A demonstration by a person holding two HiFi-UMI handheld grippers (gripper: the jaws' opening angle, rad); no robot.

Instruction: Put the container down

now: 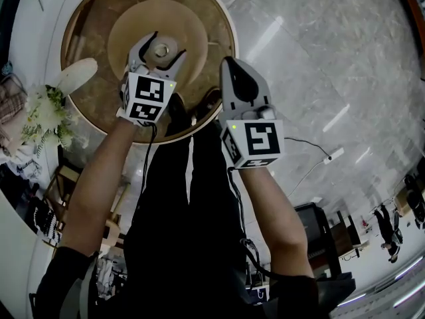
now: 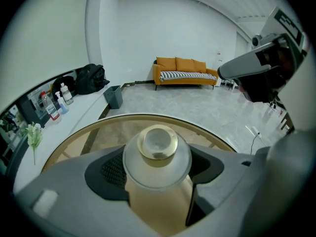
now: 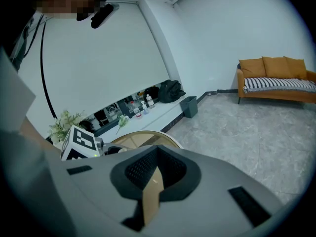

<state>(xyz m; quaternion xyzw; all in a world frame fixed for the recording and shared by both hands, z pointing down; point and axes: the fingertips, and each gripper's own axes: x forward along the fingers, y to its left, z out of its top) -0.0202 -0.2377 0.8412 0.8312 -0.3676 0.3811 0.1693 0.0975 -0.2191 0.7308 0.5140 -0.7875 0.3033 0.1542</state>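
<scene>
The container [image 1: 161, 48] is a pale, clear jar with a gold ring at its top [image 2: 157, 143]. My left gripper [image 1: 162, 52] is shut on it, with one grey jaw on each side of its body [image 2: 158, 181]. It hangs over the middle of a round glass table with a gold rim [image 1: 222, 18] [image 2: 98, 127]; whether it touches the glass cannot be told. My right gripper [image 1: 231, 66] is beside it to the right, near the table's edge. Its jaws are shut with nothing between them [image 3: 156, 168].
White flowers [image 1: 45, 111] stand on a white ledge left of the table. A cable and power strip [image 1: 332, 155] lie on the marble floor to the right. An orange sofa [image 2: 185, 70], a grey bin [image 2: 114, 97] and a black bag [image 2: 91, 78] stand farther off.
</scene>
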